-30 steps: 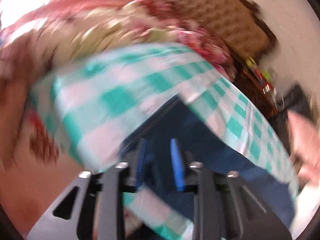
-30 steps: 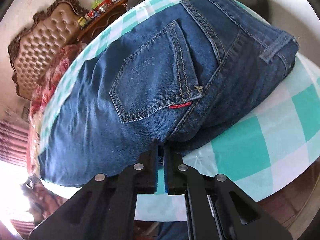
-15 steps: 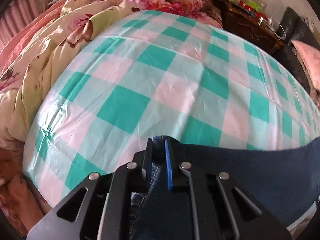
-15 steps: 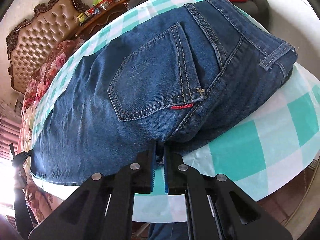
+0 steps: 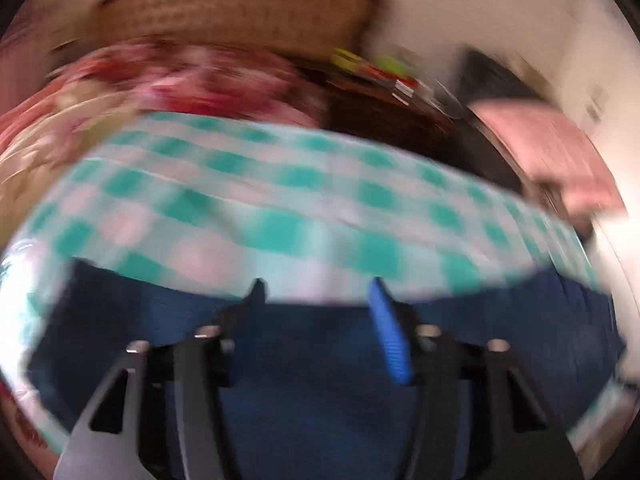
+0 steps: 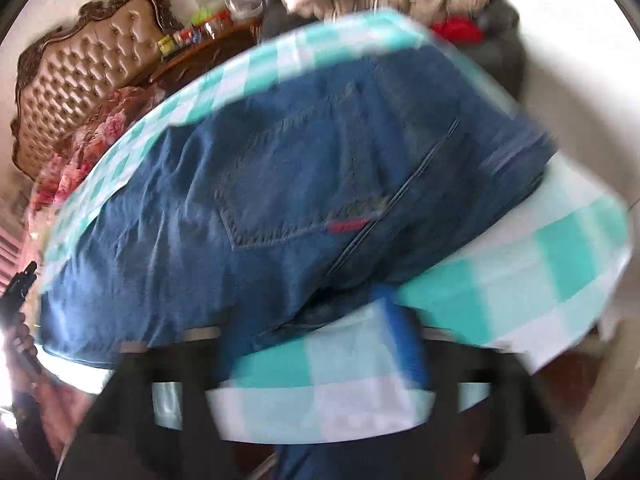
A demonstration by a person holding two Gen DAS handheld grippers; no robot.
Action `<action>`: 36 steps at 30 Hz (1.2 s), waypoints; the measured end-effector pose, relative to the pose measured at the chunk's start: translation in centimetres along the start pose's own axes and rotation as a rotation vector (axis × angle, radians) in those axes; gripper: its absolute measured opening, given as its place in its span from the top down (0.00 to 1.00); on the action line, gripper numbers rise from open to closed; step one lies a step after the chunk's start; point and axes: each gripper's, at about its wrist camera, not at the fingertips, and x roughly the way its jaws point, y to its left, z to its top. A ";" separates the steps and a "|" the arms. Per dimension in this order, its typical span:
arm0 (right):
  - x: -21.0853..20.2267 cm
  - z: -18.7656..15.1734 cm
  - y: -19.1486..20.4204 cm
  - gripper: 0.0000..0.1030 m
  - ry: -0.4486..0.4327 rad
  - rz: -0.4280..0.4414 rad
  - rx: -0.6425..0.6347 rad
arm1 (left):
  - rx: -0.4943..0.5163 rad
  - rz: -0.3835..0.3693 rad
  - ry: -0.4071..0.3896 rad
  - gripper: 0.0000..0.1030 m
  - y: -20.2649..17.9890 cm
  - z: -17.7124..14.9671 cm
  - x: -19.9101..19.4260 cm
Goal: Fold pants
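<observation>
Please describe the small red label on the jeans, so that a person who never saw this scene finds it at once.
Start from the table with the teal and white checked cloth and the dark blue denim jeans lying on it. On the jeans, find the stitched back pocket. The small red fabric tab sits at its lower corner beside the seam, the only red on the denim.

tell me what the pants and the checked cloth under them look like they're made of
Pants: blue denim, matte; stitched seams, a back pocket and a small red tab show. Checked cloth: thin and smooth with a slight sheen, possibly plastic-coated or light cotton; blur leaves that open.
</observation>
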 end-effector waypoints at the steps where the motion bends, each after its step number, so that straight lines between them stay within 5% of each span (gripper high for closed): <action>1: -0.8 0.0 0.0 0.29 -0.015 -0.006 -0.022 | 0.039 -0.009 0.023 0.69 -1.6 -0.5 0.9; 6: -5.5 2.0 -1.6 0.29 -0.164 -0.066 -0.087 | 0.088 -0.040 0.018 0.74 -5.3 -1.2 2.0; 11: -2.8 9.9 -0.9 0.42 -0.265 -0.119 -0.199 | 0.146 -0.082 0.036 0.74 -9.0 -0.2 3.9; 16: 5.8 16.3 0.1 0.61 -0.160 -0.170 -0.318 | 0.151 -0.105 0.135 0.74 -12.4 -0.8 7.1; 19: 9.3 16.8 -2.0 0.62 -0.091 -0.291 -0.289 | 0.116 0.032 0.188 0.74 -10.6 -1.2 8.9; 20: 10.1 16.6 -2.9 0.64 -0.068 -0.268 -0.280 | 0.067 0.062 0.200 0.78 -8.7 -1.2 9.3; 21: 10.4 16.4 -3.3 0.64 -0.069 -0.255 -0.290 | 0.031 0.054 0.194 0.80 -7.4 -1.0 9.1; 24: 9.1 16.1 -3.9 0.62 -0.106 -0.232 -0.283 | -0.008 0.184 0.154 0.76 -4.6 -0.5 7.2; 26: 5.6 16.1 -5.7 0.55 -0.195 -0.186 -0.169 | -0.059 0.151 0.111 0.73 -3.2 -0.3 5.0; 28: 3.5 15.9 -6.9 0.49 -0.222 -0.237 -0.133 | -0.057 0.136 0.072 0.72 -3.1 -0.7 2.9; 32: 1.0 13.7 -9.7 0.33 -0.120 -0.083 -0.056 | -0.096 0.083 0.034 0.69 -2.4 -3.3 -1.1; 36: 1.1 11.5 -10.8 0.29 -0.089 -0.143 -0.057 | -0.189 0.055 0.001 0.64 -0.5 -7.2 -5.0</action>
